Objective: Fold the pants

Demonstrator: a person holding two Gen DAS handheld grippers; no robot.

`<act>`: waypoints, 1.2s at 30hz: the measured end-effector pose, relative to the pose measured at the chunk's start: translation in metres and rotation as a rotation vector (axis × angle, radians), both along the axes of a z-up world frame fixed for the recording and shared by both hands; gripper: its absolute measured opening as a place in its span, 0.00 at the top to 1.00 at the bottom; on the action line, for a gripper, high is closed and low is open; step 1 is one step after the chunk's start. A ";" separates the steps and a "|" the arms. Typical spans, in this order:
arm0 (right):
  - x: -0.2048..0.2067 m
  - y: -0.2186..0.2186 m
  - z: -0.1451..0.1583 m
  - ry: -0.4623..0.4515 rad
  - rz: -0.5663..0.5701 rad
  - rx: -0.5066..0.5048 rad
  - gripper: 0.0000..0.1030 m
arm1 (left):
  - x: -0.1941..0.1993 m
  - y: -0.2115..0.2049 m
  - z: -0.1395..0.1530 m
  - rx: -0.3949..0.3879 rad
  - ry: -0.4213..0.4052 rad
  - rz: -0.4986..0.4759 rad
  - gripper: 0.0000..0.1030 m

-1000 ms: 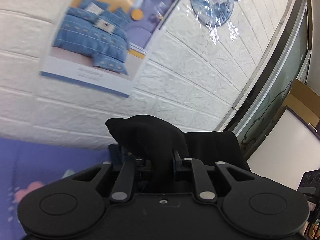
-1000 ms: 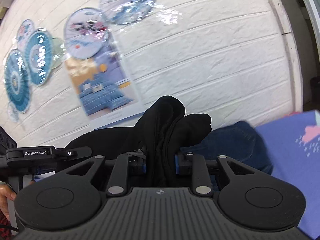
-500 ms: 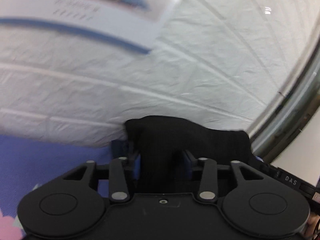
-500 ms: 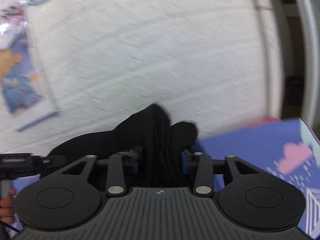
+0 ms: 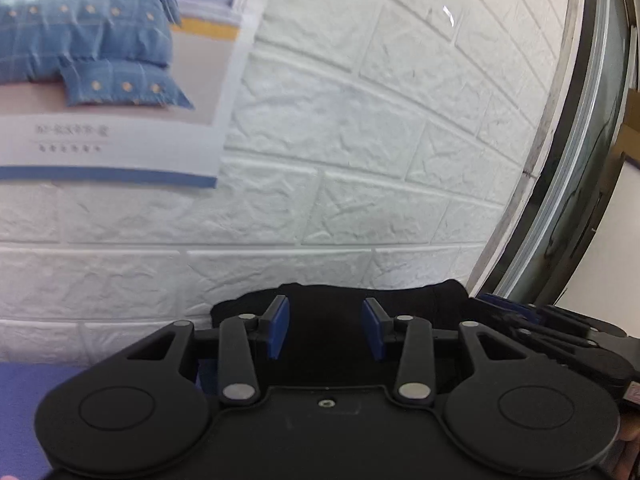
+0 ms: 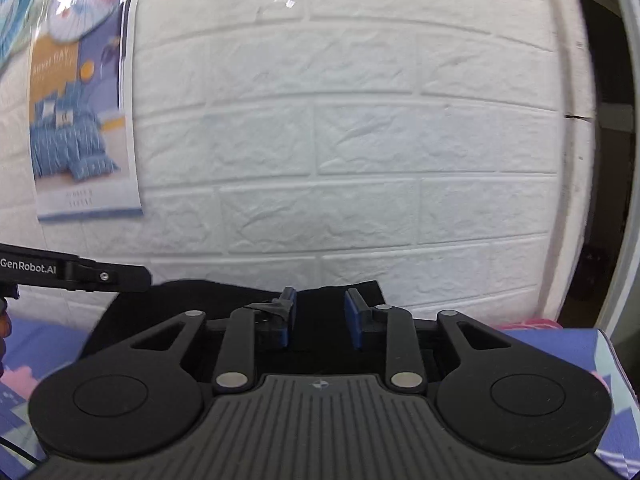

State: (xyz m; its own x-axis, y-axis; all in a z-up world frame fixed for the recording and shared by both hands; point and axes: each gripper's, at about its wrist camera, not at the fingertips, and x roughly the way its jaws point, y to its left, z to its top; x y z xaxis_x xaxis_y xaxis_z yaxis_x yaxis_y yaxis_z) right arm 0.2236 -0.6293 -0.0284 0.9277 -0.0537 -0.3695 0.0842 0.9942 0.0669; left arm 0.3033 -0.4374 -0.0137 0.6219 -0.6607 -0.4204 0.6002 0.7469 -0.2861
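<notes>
Hovering before the white brick wall (image 5: 360, 140), both grippers stand released over the black pants (image 5: 324, 320), which lie at the wall's foot: left gripper (image 5: 325, 330) spread, right gripper (image 6: 319, 320) closing on nothing.

- The black pants (image 5: 326, 322) are mostly hidden behind each gripper's body; only a far strip shows.
- The bedding poster (image 5: 108, 80) is cut off by the left wrist picture's top and left edges, and its small print is too blurred to read.
- The right gripper (image 5: 560, 332) is cut off at that picture's right edge.
</notes>
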 end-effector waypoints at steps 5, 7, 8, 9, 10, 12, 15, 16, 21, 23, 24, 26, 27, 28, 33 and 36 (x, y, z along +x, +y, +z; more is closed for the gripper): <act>0.038 -0.020 -0.035 0.048 -0.034 0.031 0.64 | 0.024 -0.018 -0.025 0.023 -0.021 0.006 0.91; 0.048 -0.028 -0.046 0.029 -0.022 0.050 0.65 | 0.034 -0.024 -0.036 0.027 -0.023 0.007 0.89; 0.053 -0.032 -0.050 0.022 -0.016 0.061 0.66 | 0.039 -0.026 -0.042 0.030 -0.017 0.010 0.88; 0.058 -0.035 -0.054 0.020 -0.016 0.082 0.66 | 0.044 -0.028 -0.049 0.035 -0.007 0.014 0.88; 0.063 -0.039 -0.058 0.014 -0.016 0.113 0.66 | 0.048 -0.029 -0.056 0.036 -0.001 0.015 0.88; 0.068 -0.042 -0.062 0.007 -0.013 0.151 0.66 | 0.053 -0.028 -0.068 0.017 0.005 0.028 0.84; 0.065 -0.045 -0.064 -0.006 -0.009 0.179 0.66 | 0.054 -0.025 -0.072 -0.005 0.012 0.033 0.82; 0.064 -0.045 -0.064 -0.009 -0.013 0.178 0.66 | 0.052 -0.025 -0.071 0.008 0.001 0.034 0.81; 0.041 -0.036 -0.039 0.007 -0.041 0.158 0.39 | 0.039 -0.017 -0.048 0.045 -0.006 0.025 0.27; 0.019 -0.033 -0.018 0.014 -0.052 0.123 0.00 | 0.026 -0.004 -0.030 0.020 -0.003 0.021 0.16; 0.007 -0.031 -0.008 0.022 -0.064 0.100 0.00 | 0.018 0.003 -0.021 0.017 -0.006 0.040 0.15; -0.017 -0.030 0.012 0.041 -0.056 0.074 0.00 | 0.001 0.016 -0.003 0.019 -0.020 0.068 0.13; -0.027 -0.028 0.020 0.077 -0.057 0.072 0.00 | -0.009 0.021 0.006 0.026 -0.020 0.074 0.12; -0.038 -0.026 0.029 0.104 -0.064 0.069 0.00 | -0.019 0.027 0.013 0.034 -0.012 0.078 0.10; -0.092 -0.009 0.050 0.213 -0.075 0.020 0.00 | -0.071 0.051 0.030 0.080 0.065 0.138 0.11; -0.124 0.004 0.058 0.235 -0.054 -0.019 0.00 | -0.097 0.062 0.028 0.108 0.134 0.156 0.11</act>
State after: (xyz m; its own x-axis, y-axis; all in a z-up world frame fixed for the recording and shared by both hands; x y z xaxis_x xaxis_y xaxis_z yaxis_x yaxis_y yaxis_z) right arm 0.0992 -0.6252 0.0299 0.8121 -0.1096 -0.5731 0.1479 0.9888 0.0206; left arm 0.2062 -0.3751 0.0147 0.6467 -0.5078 -0.5691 0.4370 0.8582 -0.2692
